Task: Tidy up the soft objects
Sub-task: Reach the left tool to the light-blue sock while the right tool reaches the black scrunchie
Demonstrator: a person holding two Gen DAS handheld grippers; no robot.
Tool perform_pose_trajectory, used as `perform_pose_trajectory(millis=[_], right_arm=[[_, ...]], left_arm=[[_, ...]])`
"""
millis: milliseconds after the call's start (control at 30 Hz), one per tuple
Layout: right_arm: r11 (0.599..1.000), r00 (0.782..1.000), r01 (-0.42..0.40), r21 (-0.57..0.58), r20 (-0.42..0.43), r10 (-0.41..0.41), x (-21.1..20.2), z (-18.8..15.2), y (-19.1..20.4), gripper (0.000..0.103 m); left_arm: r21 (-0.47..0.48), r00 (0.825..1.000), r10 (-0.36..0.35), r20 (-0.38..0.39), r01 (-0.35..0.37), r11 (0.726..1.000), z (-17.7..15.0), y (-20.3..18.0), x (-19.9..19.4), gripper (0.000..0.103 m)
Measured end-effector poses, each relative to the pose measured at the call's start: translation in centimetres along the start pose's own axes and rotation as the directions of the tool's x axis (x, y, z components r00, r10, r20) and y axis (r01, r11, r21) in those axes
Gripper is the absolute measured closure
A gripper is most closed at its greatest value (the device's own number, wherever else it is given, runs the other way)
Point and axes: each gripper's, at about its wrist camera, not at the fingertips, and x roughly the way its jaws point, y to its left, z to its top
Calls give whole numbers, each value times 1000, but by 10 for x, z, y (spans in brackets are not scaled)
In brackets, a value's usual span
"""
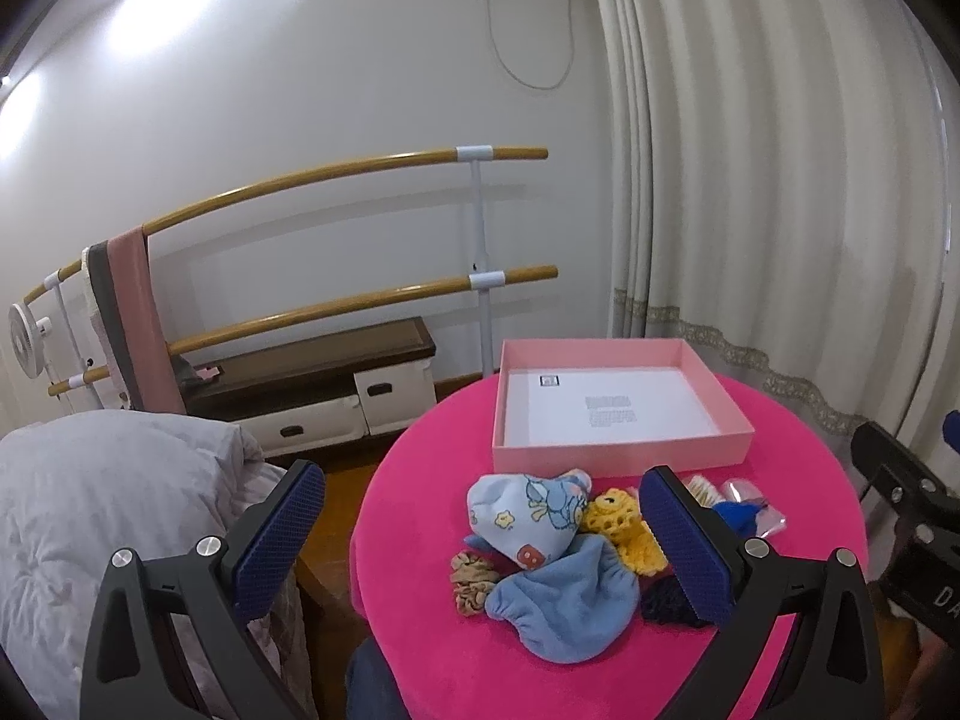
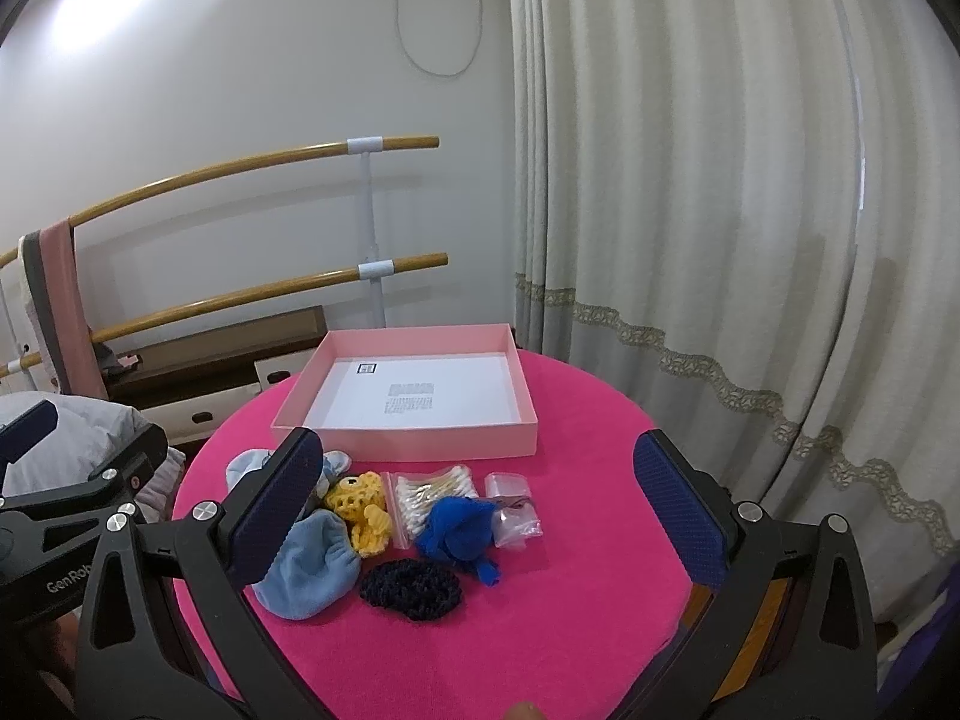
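Observation:
A pile of soft things lies on the round pink table (image 1: 600, 672), in front of an empty pink box (image 1: 621, 405) that also shows in the right wrist view (image 2: 414, 402). The pile holds a plain blue cap (image 1: 564, 606), a printed blue cap (image 1: 528, 516), a yellow crochet piece (image 2: 360, 507), a tan scrunchie (image 1: 474, 582), a dark hairnet (image 2: 411, 588) and a blue knit piece (image 2: 459, 528). My left gripper (image 1: 480, 534) is open above the pile. My right gripper (image 2: 480, 504) is open above the pile's right side.
A bag of cotton swabs (image 2: 429, 495) and a small clear bag (image 2: 513, 510) lie by the pile. A bed with a grey quilt (image 1: 90, 510) is at the left. Wooden rails (image 1: 336, 174), a low cabinet (image 1: 312, 384) and curtains (image 1: 780, 210) stand behind.

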Motion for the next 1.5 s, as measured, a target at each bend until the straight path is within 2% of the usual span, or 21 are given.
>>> perform_pose_trajectory(millis=[133, 333, 467, 633, 867, 1133, 1233, 1333, 1400, 1500], right_arm=[[1000, 1000, -10, 4, -24, 10, 9, -6, -4, 0], [1000, 990, -24, 10, -140, 25, 45, -34, -18, 0], [998, 969, -55, 13, -240, 57, 75, -59, -22, 0], [995, 940, -101, 7, -327, 98, 101, -82, -14, 6], [990, 911, -140, -2, -393, 128, 121, -95, -4, 8], [986, 889, -167, -17, -435, 143, 133, -101, 4, 10], [985, 884, -174, -19, -444, 148, 134, -103, 7, 14], [983, 877, -184, -17, -454, 156, 137, -106, 13, 17], [981, 872, -193, -5, -458, 170, 140, -108, 17, 22], [981, 871, -192, 4, -460, 172, 143, -109, 20, 27]], left_arm=[[10, 999, 5, -42, -5, 1000, -7, 1, 15, 0], [31, 986, 16, -163, -11, 999, -27, 0, 61, 0], [47, 971, 11, -239, 0, 999, -42, -6, 92, 0], [68, 947, -10, -320, 33, 997, -58, -16, 127, 0], [39, 922, -11, -387, 29, 999, -69, -21, 176, 0], [35, 915, -26, -403, 43, 998, -65, -26, 205, 0], [32, 909, -50, -413, 69, 997, -67, -28, 213, 3], [18, 907, -89, -411, 106, 994, -68, -29, 215, 11], [15, 906, -115, -407, 133, 991, -69, -32, 218, 23], [16, 906, -135, -402, 154, 988, -70, -31, 221, 30]])
